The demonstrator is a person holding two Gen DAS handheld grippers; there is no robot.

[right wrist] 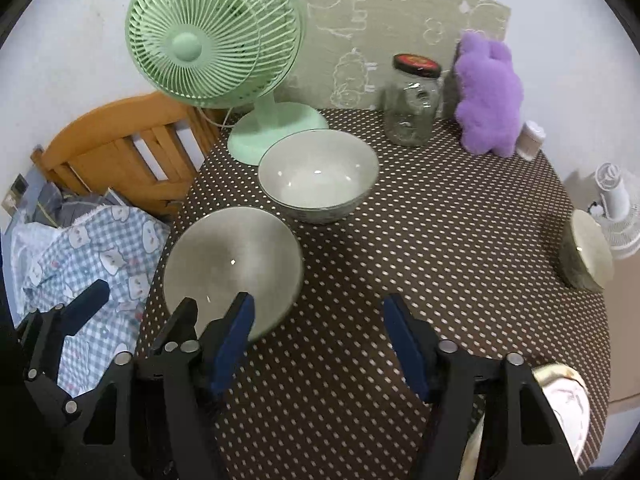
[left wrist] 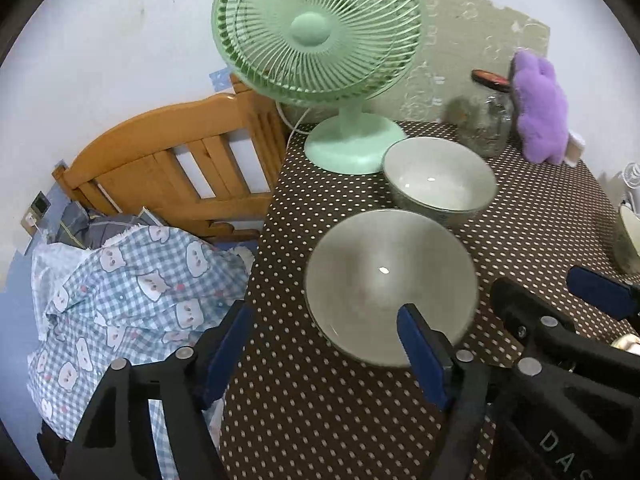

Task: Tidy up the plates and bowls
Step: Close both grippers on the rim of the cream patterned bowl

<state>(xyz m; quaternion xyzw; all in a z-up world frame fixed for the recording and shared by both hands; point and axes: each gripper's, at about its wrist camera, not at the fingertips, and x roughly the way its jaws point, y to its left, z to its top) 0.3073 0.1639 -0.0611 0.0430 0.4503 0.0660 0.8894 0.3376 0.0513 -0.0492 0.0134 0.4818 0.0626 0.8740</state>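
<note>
Two pale grey-green bowls stand upright on the dotted brown tablecloth. The near bowl [left wrist: 390, 284] [right wrist: 234, 268] sits by the table's left edge. The far bowl [left wrist: 438, 178] [right wrist: 318, 174] sits behind it, beside the fan base. A third bowl [right wrist: 588, 254] [left wrist: 630, 236] lies tilted at the table's right edge. My left gripper [left wrist: 324, 350] [right wrist: 140, 308] is open and empty, its right finger over the near bowl's front rim. My right gripper [right wrist: 320, 328] is open and empty above bare cloth, just right of the near bowl. A plate's edge [right wrist: 568, 404] shows at the lower right.
A green desk fan [right wrist: 212, 40] [left wrist: 316, 32], a glass jar [right wrist: 412, 104], a purple plush toy [right wrist: 486, 96] and a small cup [right wrist: 530, 140] line the table's back. A white fan [right wrist: 618, 204] stands right. A wooden headboard [left wrist: 176, 160] and checked bedding [left wrist: 128, 292] lie left.
</note>
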